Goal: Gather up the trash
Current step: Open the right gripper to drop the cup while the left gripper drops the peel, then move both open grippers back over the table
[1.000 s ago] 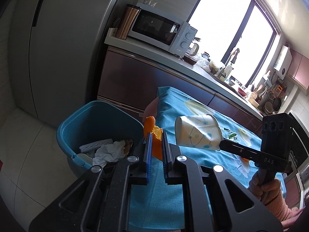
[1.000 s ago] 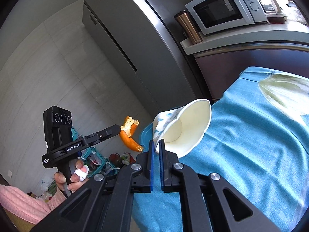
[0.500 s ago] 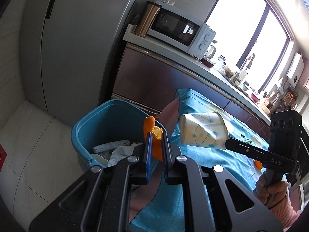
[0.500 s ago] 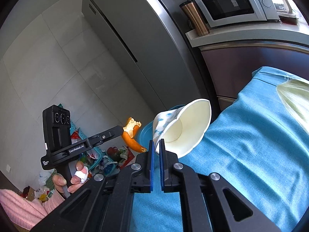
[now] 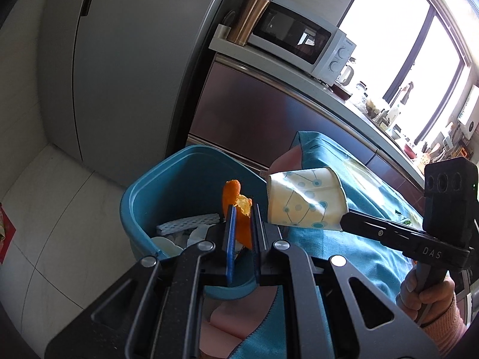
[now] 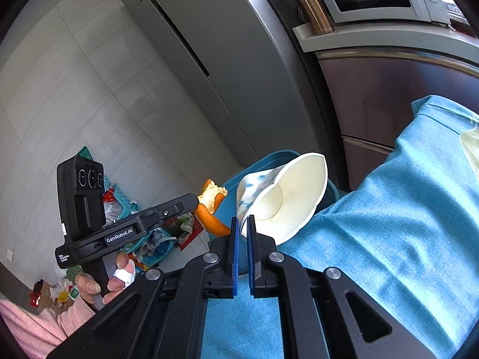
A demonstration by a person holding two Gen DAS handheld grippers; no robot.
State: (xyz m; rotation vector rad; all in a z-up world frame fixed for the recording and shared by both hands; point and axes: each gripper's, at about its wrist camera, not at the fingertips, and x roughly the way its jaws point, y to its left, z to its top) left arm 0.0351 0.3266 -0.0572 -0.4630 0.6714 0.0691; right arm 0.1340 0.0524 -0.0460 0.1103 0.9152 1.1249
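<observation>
My left gripper (image 5: 243, 218) is shut on a piece of orange peel (image 5: 239, 212) and holds it over the near rim of the blue trash bin (image 5: 167, 185), which holds white paper scraps. My right gripper (image 6: 242, 224) is shut on the rim of a crushed paper cup (image 6: 287, 197) with blue dots, held on its side beside the bin's edge. In the left wrist view the cup (image 5: 302, 203) hangs just right of the peel. In the right wrist view the peel (image 6: 212, 206) shows left of the cup, with the bin (image 6: 269, 158) behind.
A table with a blue cloth (image 6: 389, 224) lies to the right of the bin. A grey fridge (image 5: 119, 59) and a counter with a microwave (image 5: 299, 39) stand behind. Baskets and litter (image 6: 149, 233) lie on the tiled floor.
Both grippers have moved left from over the table toward the bin, carrying the peel and the cup. The peel is now over the bin's opening.
</observation>
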